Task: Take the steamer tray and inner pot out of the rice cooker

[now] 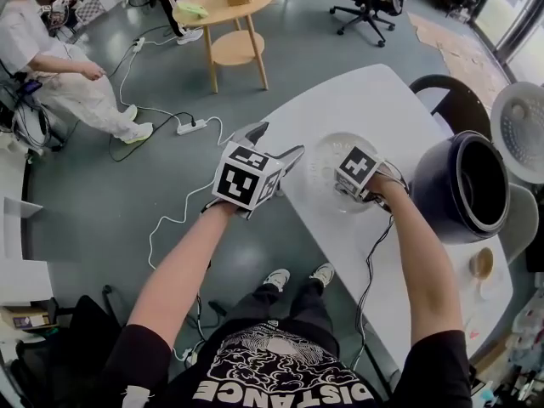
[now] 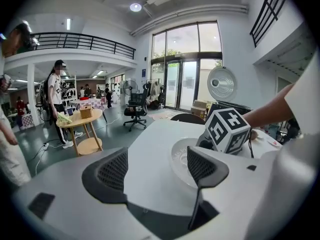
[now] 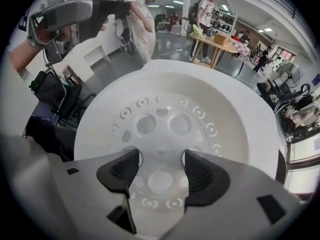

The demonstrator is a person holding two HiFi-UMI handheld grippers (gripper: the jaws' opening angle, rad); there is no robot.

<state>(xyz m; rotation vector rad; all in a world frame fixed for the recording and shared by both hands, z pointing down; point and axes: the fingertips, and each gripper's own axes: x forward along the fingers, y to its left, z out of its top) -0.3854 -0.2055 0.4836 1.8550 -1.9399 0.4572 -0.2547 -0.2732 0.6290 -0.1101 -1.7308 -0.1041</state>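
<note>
The steamer tray (image 1: 321, 167) is already out and lies on the white table (image 1: 357, 100), just to the left of the rice cooker (image 1: 463, 185). The inner pot (image 1: 486, 185) looks to be still seated inside that cooker, though the head view shows little of it. Your right gripper (image 3: 159, 171) points straight down over the middle of the tray, on the cooker's left. Its jaws stand well apart with only the perforated floor showing between them, and the pads press on nothing. To finish this step cleanly, keep them spread and lift straight up, so a pad does not catch a hole or the rim and drag the tray across the table. Your left gripper (image 2: 157, 169) is farther from the cooker, beyond the tray at the table's edge, with its jaws apart and empty. Bring it nearer the cooker only once the right one is clear, and keep both away from the raised lid (image 1: 520, 130) on the cooker's far side.
</note>
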